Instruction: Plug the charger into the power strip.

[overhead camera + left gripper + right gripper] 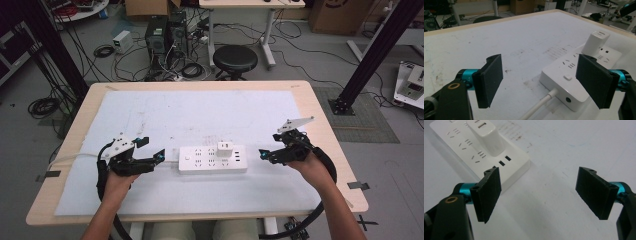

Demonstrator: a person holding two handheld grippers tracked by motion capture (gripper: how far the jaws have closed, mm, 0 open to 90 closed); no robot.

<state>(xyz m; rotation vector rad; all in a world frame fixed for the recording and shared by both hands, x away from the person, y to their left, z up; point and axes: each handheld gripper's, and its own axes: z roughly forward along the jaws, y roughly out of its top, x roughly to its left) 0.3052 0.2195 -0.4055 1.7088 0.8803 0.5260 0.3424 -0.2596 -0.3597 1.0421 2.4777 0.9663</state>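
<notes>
Power strip holds one charger — plugged upright.

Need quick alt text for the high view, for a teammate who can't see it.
A white power strip with a white charger plugged in lies on a white mat covering the table. The open left gripper and the right gripper flank its ends, touching nothing.

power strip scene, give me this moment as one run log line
power strip: flat on mat, charger plugged in | left gripper: open, at cord end, apart | right gripper: open, at other end, apart
</notes>
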